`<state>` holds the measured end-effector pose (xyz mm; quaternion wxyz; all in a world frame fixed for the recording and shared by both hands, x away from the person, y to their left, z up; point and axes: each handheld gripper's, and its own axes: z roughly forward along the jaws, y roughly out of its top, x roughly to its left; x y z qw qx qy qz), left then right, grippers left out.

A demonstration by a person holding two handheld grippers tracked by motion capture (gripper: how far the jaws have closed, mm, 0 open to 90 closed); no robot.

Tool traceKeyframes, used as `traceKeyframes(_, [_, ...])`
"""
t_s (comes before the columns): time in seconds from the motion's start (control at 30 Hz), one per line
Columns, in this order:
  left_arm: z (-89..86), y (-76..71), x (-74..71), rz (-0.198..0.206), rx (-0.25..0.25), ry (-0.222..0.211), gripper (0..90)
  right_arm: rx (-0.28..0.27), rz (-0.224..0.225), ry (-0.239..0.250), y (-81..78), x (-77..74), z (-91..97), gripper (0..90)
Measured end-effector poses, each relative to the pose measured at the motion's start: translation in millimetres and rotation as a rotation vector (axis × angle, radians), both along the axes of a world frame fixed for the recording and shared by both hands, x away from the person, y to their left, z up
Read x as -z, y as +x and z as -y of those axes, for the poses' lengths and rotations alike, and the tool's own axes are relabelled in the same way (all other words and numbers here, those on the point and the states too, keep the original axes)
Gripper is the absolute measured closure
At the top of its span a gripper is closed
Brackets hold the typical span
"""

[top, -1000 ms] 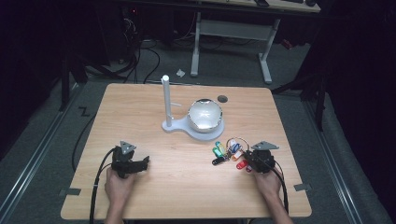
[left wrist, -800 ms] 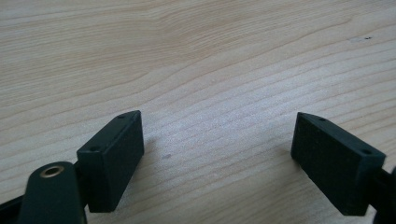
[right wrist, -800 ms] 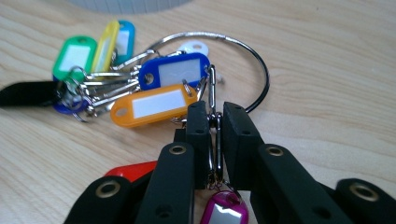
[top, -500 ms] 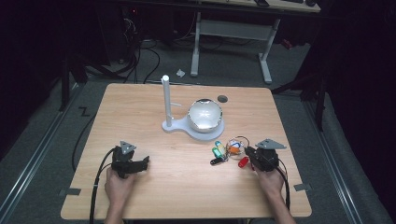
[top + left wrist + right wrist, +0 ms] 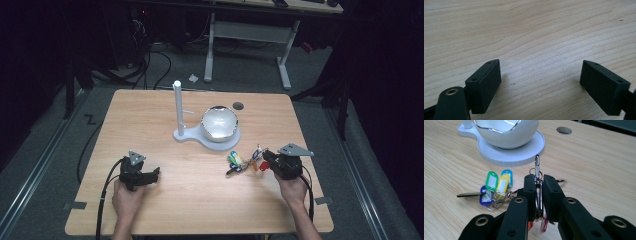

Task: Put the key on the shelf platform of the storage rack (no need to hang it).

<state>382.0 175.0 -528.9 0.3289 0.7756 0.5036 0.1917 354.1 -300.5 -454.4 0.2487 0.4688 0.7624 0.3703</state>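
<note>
Where the wooden table (image 5: 200, 205) meets its near edge, two hands reach in from below, each holding a black two-jaw gripper. The left hand (image 5: 127, 197) holds the left gripper (image 5: 156, 173) low over bare wood on the near left part of the table; in the left gripper view its jaws stand wide apart with nothing but wood grain between them. The right hand (image 5: 291, 189) holds the right gripper (image 5: 538, 186) on the near right part of the table. In the right gripper view its jaws are pressed almost together on a silver metal clip (image 5: 537, 170), which stands upright between them with its top loop poking above the jaw tips. A bunch of keys (image 5: 492, 191) trails from that clip and lies on the table just to the left in that view, with green, yellow and blue plastic tags, a dark key lying flat, and something red, blurred, hanging under the jaws. In the high view the bunch sits just beside the right gripper, between it and the middle of the table.

Farther back, near the table's centre, a white round bowl (image 5: 219, 122) with a shiny rim sits on a flat white base (image 5: 186, 135). A white upright post (image 5: 177, 105) rises from the left end of that base. Beyond the bowl, a small round hole (image 5: 238, 106) shows in the tabletop. Behind the table the dark floor holds cables and the pale legs of another desk (image 5: 284, 62).
</note>
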Motion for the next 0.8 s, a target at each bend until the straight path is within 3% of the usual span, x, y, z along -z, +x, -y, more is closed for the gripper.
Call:
traceKeyframes(0.4, [0.0,0.0,0.0,0.000,0.000,0.000,17.6,-0.036,0.046,0.043,2.3,-28.3,-0.1,82.2])
traceKeyframes(0.8, [-0.1,0.0,0.0,0.000,0.000,-0.001,17.6,-0.073,0.046,0.051,5.5,-56.2,-1.7,82.2])
